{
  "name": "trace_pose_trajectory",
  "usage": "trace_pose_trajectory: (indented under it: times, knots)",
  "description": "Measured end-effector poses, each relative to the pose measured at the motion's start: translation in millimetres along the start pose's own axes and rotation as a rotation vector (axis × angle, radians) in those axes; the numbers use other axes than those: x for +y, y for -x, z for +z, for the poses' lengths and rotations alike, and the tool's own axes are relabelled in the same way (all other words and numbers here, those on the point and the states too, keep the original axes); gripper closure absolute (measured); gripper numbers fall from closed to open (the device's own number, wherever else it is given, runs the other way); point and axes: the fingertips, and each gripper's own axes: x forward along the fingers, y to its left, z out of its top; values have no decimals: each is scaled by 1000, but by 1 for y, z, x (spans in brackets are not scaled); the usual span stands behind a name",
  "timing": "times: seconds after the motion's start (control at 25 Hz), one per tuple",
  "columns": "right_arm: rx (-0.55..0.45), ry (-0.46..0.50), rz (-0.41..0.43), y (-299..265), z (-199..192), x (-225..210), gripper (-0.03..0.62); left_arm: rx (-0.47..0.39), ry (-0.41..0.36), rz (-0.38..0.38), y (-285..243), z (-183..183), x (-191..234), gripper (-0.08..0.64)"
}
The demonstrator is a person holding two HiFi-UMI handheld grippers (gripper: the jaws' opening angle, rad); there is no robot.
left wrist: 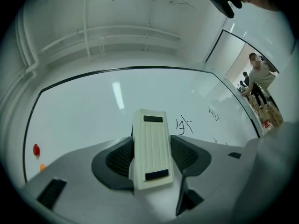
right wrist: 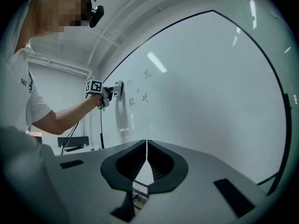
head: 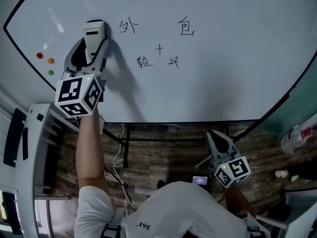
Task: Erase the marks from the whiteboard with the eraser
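Observation:
A large whiteboard [head: 237, 48] fills the head view, with several black handwritten marks [head: 158, 46] near its middle. My left gripper [head: 95, 38] is shut on a white eraser [head: 94, 33], held against the board just left of the top-left mark [head: 129, 27]. In the left gripper view the eraser [left wrist: 150, 148] sits between both pads, with a mark [left wrist: 184, 125] to its right. My right gripper [head: 218, 139] hangs low below the board, shut and empty; its jaws [right wrist: 147, 155] meet. From there I see the left gripper [right wrist: 110, 91] and the marks [right wrist: 140, 90].
Red, orange and green magnets [head: 45, 61] sit on the board's left edge. A black stand frame and cables [head: 124, 143] run below the board over a wood floor. A grey cabinet [head: 29, 152] stands at left. People stand far off [left wrist: 257, 78].

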Motion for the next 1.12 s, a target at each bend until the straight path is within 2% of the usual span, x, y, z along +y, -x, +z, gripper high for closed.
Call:
trace_pose_trajectory:
  times: [0.16, 0.28, 0.48, 0.72, 0.92, 1.12]
  knots:
    - [1, -10, -6, 1, -1, -3, 566, -56, -41, 55, 1, 0, -2, 302]
    - [3, -20, -8, 1, -4, -4, 566, -73, -47, 58, 2, 0, -3, 304]
    - [11, -31, 4, -2, -6, 0, 566, -53, 0, 18, 0, 0, -2, 308]
    - [11, -32, 15, -3, -6, 2, 566, -37, 52, 29, -3, 1, -10, 312]
    - [9, -43, 8, 0, -8, -6, 566, -34, 71, 13, -11, 4, -35, 313]
    - [13, -47, 16, 2, -9, -11, 566, -17, 118, 34, -15, 6, -45, 313]
